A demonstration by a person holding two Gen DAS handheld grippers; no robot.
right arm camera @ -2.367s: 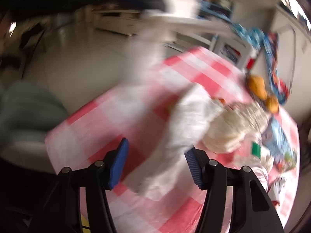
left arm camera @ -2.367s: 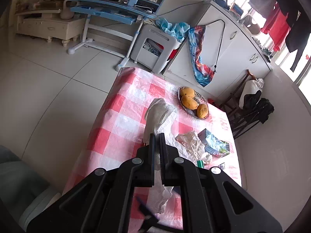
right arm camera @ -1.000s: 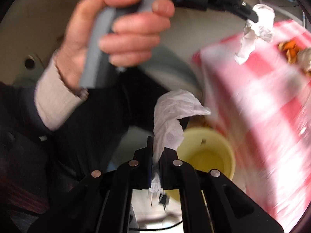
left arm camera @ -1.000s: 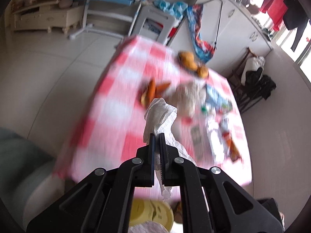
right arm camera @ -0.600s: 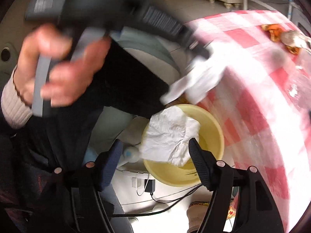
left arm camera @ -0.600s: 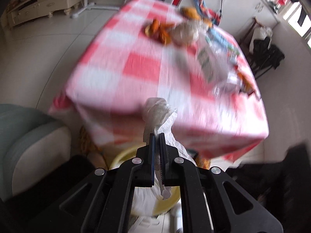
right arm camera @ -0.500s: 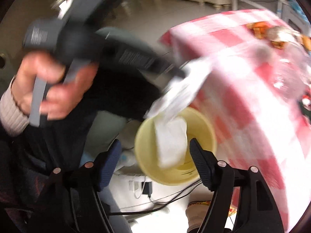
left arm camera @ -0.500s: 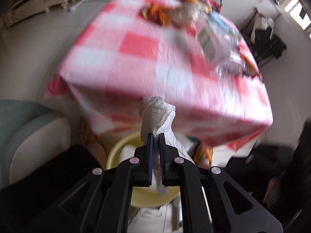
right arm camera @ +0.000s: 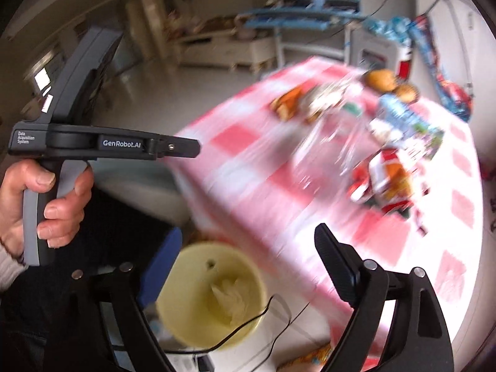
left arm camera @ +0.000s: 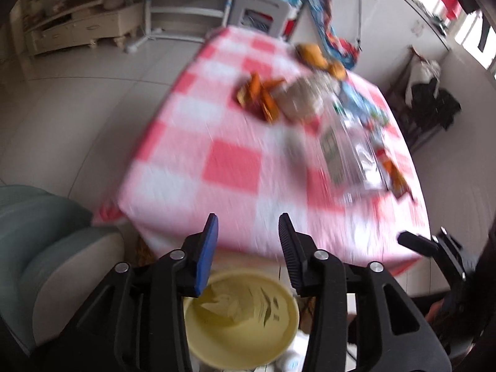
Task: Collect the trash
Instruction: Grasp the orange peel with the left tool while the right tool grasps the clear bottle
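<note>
left gripper (right arm camera: 186, 148) | "GenRobot.AI" | "Data Acquisition System"

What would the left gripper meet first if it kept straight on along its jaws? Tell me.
Probably the near edge of the checked tablecloth, which fills the gap ahead of the left gripper. Its jaws are opening, with nothing between them. The yellow bin sits lower, under them. Depth is unclear.

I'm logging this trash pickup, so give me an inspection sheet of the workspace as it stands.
Surface: table under a pink checked cloth, near half bare.
Job's things: yellow bin on the floor by the table edge, crumpled white tissue inside.
Clutter: blurred wrappers, orange scraps and fruit on the far half.
Grippers: left gripper and right gripper above the bin, jaws opening, nothing between them.
Cables: dark cable crossing the bin rim.
Surroundings: tiled floor, white cabinets, blue desk, hanging clothes.
</note>
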